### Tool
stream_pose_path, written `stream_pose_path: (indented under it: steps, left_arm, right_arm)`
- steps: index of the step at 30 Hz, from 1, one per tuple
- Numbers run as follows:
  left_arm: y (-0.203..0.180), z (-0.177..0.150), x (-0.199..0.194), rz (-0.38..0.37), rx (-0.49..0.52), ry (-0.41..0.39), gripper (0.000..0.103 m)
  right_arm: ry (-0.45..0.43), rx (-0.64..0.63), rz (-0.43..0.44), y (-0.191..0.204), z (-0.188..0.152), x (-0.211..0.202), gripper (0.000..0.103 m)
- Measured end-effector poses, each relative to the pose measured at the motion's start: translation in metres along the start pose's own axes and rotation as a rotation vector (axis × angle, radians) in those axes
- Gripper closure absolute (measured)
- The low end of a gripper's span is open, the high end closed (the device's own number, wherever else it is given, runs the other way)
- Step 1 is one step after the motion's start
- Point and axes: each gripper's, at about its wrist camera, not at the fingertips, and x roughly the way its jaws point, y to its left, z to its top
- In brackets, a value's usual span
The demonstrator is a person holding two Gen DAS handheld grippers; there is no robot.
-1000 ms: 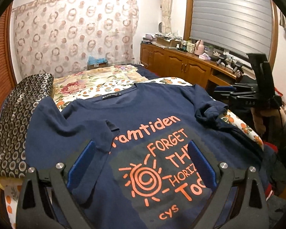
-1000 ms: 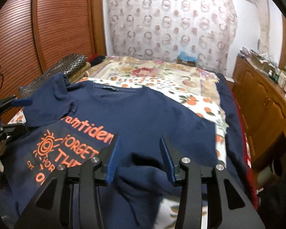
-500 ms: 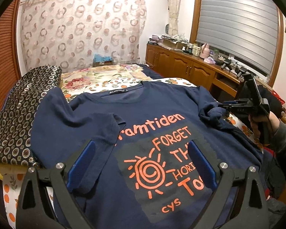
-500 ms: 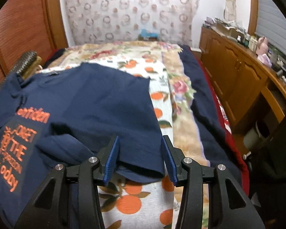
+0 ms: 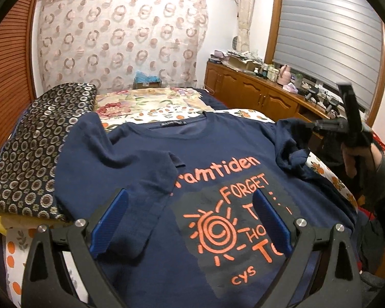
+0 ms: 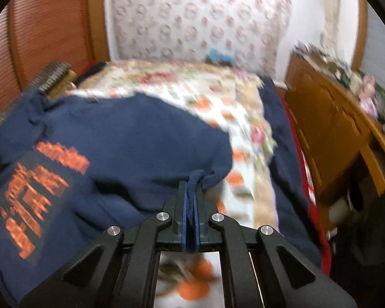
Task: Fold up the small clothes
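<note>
A navy T-shirt (image 5: 205,154) with orange print lies face up on the bed; it also shows in the right wrist view (image 6: 131,138). Its left sleeve (image 5: 120,159) is folded in over the chest. My left gripper (image 5: 190,220) is open and empty, just above the shirt's lower front. My right gripper (image 6: 190,197) is shut on the shirt's right sleeve (image 6: 197,177) and lifts it off the bed. In the left wrist view the right gripper (image 5: 320,125) is at the right edge, held by a hand, with the sleeve (image 5: 292,138) pulled up to it.
A floral bedspread (image 5: 151,102) covers the bed. A folded dark patterned cloth (image 5: 30,154) lies along the bed's left side. A wooden cabinet (image 5: 256,95) with clutter runs along the right wall; it also shows in the right wrist view (image 6: 331,123). A patterned curtain (image 5: 120,41) hangs behind.
My right gripper has closed on the right sleeve and raised it. The left gripper stays open over the shirt and has shifted only slightly.
</note>
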Motion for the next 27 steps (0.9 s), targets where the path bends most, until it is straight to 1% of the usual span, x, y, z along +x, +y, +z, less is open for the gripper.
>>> stream_pose_path:
  steps: [4, 6, 8, 9, 10, 11, 12, 13, 16, 19, 23, 27]
  left_arm:
    - [0.009, 0.003, -0.005, 0.016, -0.017, -0.015, 0.005]
    - [0.013, 0.004, -0.007, 0.019, -0.026, -0.021, 0.005]
    - [0.016, 0.005, -0.008, 0.024, -0.029, -0.022, 0.005]
    - [0.017, 0.004, -0.008, 0.028, -0.029, -0.022, 0.005]
    - [0.018, 0.004, -0.009, 0.03, -0.029, -0.021, 0.005]
    - [0.02, 0.004, -0.009, 0.033, -0.029, -0.021, 0.005]
    - [0.021, 0.004, -0.01, 0.036, -0.029, -0.023, 0.005]
    - [0.022, 0.004, -0.011, 0.04, -0.03, -0.025, 0.005]
    - [0.028, 0.003, -0.011, 0.042, -0.041, -0.027, 0.005]
    - [0.032, 0.003, -0.01, 0.048, -0.046, -0.028, 0.005]
    - [0.041, 0.007, -0.007, 0.064, -0.044, -0.022, 0.005]
    - [0.055, 0.015, -0.003, 0.098, -0.023, -0.006, 0.005]
  right_arm:
    - [-0.059, -0.076, 0.072, 0.039, 0.048, 0.004, 0.102]
    - [-0.073, -0.091, 0.116, 0.056, 0.066, 0.012, 0.101]
    - [-0.086, -0.105, 0.161, 0.074, 0.08, 0.02, 0.099]
    - [-0.077, -0.118, 0.163, 0.082, 0.086, 0.027, 0.089]
    - [-0.064, -0.124, 0.157, 0.088, 0.088, 0.032, 0.082]
    - [-0.057, -0.128, 0.147, 0.092, 0.09, 0.036, 0.072]
    - [-0.055, -0.132, 0.132, 0.095, 0.09, 0.038, 0.064]
    - [-0.056, -0.132, 0.113, 0.094, 0.088, 0.039, 0.062]
    - [-0.039, -0.119, 0.06, 0.085, 0.076, 0.038, 0.061]
    - [-0.007, -0.122, 0.054, 0.075, 0.061, 0.036, 0.061]
    - [0.03, -0.11, 0.022, 0.057, 0.041, 0.038, 0.061]
    - [0.047, -0.051, 0.0, 0.035, 0.032, 0.051, 0.053]
